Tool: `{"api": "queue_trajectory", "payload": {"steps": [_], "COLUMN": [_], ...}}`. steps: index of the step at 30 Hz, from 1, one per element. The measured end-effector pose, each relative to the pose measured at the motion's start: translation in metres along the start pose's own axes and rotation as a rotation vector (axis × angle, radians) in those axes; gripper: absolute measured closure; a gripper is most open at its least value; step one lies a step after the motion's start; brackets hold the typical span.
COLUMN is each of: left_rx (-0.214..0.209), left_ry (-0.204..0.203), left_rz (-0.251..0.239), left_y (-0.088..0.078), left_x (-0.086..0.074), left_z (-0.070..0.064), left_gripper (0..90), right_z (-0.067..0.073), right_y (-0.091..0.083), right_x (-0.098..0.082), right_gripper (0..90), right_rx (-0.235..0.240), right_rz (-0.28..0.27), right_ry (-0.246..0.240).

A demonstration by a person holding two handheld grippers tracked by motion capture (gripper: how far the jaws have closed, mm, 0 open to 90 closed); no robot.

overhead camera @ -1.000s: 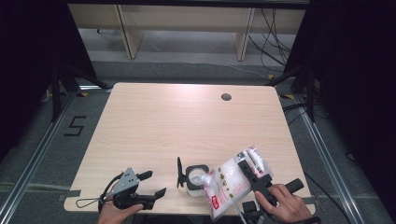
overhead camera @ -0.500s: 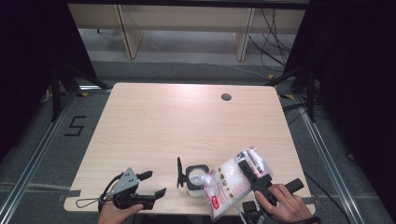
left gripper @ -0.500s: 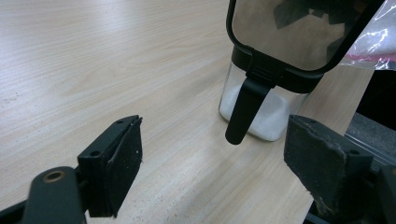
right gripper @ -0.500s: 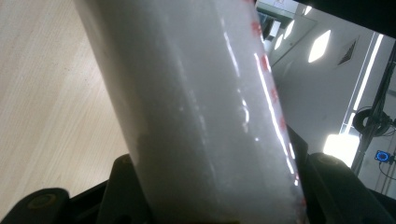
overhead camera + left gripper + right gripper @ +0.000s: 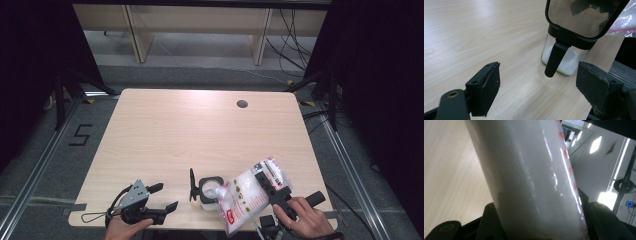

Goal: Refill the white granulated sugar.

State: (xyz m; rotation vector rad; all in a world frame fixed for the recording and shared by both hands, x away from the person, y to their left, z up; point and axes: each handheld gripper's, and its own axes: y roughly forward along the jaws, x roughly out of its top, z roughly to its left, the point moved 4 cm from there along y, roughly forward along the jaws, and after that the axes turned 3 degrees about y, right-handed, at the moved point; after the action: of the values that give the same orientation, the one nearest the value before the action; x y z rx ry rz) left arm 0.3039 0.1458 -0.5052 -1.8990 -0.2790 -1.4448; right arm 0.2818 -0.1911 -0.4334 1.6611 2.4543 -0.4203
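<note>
Jar (image 5: pixel 210 189) (lid up) holds white grains; bag (image 5: pixel 248 195) tilts above.

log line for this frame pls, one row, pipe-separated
right gripper: shut on bag of white powder, tilted over open container | left gripper: open, holds nothing, beside container | lid: flipped up | table

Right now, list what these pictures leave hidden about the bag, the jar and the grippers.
- High view: the bag covers part of the jar's mouth, so any flow is unseen.
- Bag print: too small to read.
- Right gripper view: the bag hides the jar.
- Left gripper view: the open lid hides the jar's mouth; the frame's top edge cuts the lid.
</note>
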Motion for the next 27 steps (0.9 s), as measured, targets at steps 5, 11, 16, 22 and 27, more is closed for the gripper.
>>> {"api": "queue_trajectory", "payload": {"steps": [5,11,16,22,27], "left_rx": [-0.002,-0.003,0.004,-0.003,-0.002], "left_ry": [0.003,0.003,0.002,0.002,0.003], "left_rz": [0.001,0.0,0.008,0.0,0.001], "left_y": [0.0,0.0001,-0.0007,0.0,-0.0001], "left_x": [0.0,0.0,0.0,0.0,0.0001], "left_z": [0.0001,0.0001,0.0,0.0001,0.0001], "left_gripper": [18.8,18.8,18.9,18.9,18.8], "right_z": [-0.0002,-0.0006,-0.0005,-0.0006,-0.0007], "right_y": [0.0002,0.0003,0.0003,0.0001,0.0002], "right_x": [0.0,0.0001,-0.0001,-0.0001,-0.0001], "right_gripper": [53.3,53.3,53.3,53.4,53.4], "right_rx": [0.001,0.001,0.002,0.001,0.001], "right_rz": [-0.002,-0.004,-0.005,-0.005,-0.005], "right_ry": [-0.004,-0.005,-0.004,-0.001,-0.001]}}
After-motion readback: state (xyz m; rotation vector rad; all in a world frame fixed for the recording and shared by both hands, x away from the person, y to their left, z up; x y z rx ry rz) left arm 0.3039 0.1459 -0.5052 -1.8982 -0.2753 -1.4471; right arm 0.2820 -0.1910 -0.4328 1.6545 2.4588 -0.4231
